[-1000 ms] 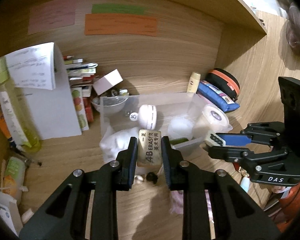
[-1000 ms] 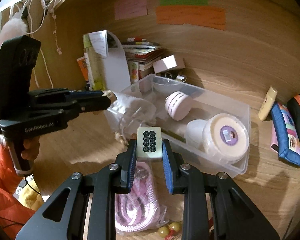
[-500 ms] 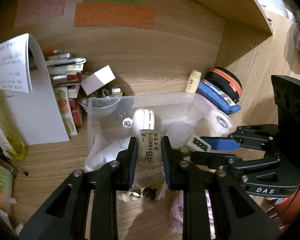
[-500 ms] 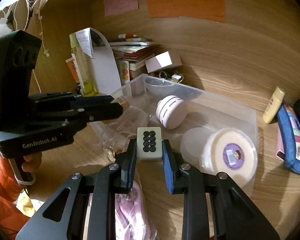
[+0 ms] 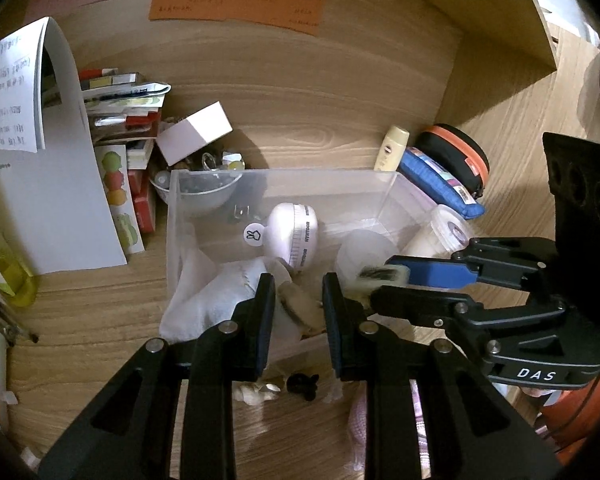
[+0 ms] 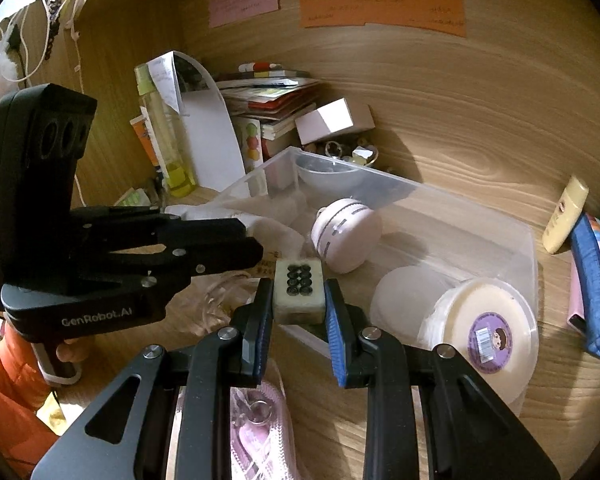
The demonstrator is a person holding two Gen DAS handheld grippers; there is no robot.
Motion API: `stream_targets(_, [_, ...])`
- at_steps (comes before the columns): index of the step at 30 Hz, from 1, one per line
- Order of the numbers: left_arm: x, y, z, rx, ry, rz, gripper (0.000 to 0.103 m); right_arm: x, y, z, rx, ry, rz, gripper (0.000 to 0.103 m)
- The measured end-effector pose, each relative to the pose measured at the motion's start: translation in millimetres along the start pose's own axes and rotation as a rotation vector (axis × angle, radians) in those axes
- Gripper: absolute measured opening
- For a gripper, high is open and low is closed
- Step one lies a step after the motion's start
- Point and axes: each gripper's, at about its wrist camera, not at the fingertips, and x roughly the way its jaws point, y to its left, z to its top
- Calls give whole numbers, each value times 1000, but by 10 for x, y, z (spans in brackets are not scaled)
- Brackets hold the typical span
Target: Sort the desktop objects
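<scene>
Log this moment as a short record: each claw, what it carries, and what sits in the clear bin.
left claw: tan rectangular eraser between its fingers, tilted and blurred; grip unclear
right claw: shut on white block with eight black dots
claw position: both tips over the near side of the clear plastic bin
bin contents: round white-lilac device, white cloth, cream round tub with purple label

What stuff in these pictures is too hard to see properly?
- Left wrist view: the eraser between the left gripper fingers is motion-blurred, label unreadable.
- Left wrist view: the mahjong tile in the right gripper is smeared.
- Both views: writing on the orange note is too small.
- Right wrist view: pink cord hidden behind fingers.
</scene>
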Motion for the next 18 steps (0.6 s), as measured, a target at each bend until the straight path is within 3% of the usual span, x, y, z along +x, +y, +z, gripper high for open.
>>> stream_targets(5, [-14, 10, -5, -5, 4, -11, 25, -20, 27, 5, -7, 1, -25, 23])
stream_targets(9, [-73, -23, 0, 5, -15, -12, 33, -83, 19, -9, -4, 5, -43, 26])
stream_targets(14, [-204, -91, 27, 10, -52, -11, 43, -316, 7, -33, 15, -43, -81, 45])
stream_targets(18, [-380, -129, 34, 12, -102, 26, 64, -563, -17, -80, 22, -89, -136, 68])
